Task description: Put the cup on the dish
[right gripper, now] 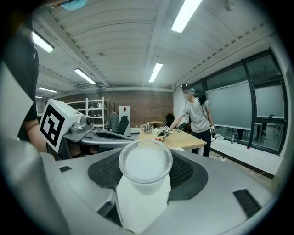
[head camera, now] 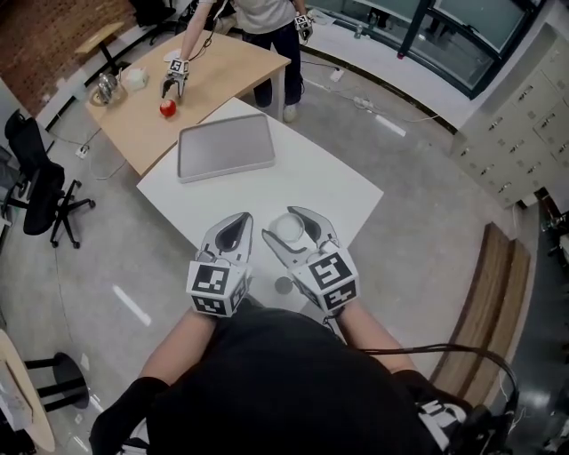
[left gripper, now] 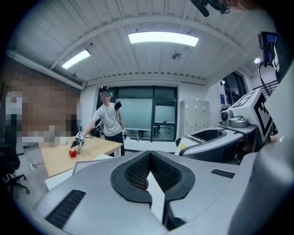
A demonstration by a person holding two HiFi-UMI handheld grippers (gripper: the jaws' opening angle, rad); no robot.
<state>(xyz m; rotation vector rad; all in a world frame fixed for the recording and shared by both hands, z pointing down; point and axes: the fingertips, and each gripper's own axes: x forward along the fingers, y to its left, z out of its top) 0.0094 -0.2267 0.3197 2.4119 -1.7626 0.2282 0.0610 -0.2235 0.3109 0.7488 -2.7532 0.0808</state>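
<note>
A white cup (head camera: pixel 290 229) sits between the jaws of my right gripper (head camera: pixel 293 218), which is shut on it, above the near part of the white table (head camera: pixel 338 187). In the right gripper view the cup (right gripper: pixel 145 163) stands upright with its open rim facing the camera, and the dark pads (right gripper: pixel 183 172) press on both sides. My left gripper (head camera: pixel 238 219) hovers just left of it, and its jaws (left gripper: pixel 149 155) meet at the tips with nothing held. The dish, a flat grey rectangular tray (head camera: pixel 226 147), lies at the table's far side, well beyond both grippers.
Behind the white table stands a wooden table (head camera: pixel 213 71) where another person (head camera: pixel 267 18) reaches with a gripper toward a red apple (head camera: pixel 167 108). A black office chair (head camera: pixel 36 182) is at left and a wooden bench (head camera: pixel 493 302) at right.
</note>
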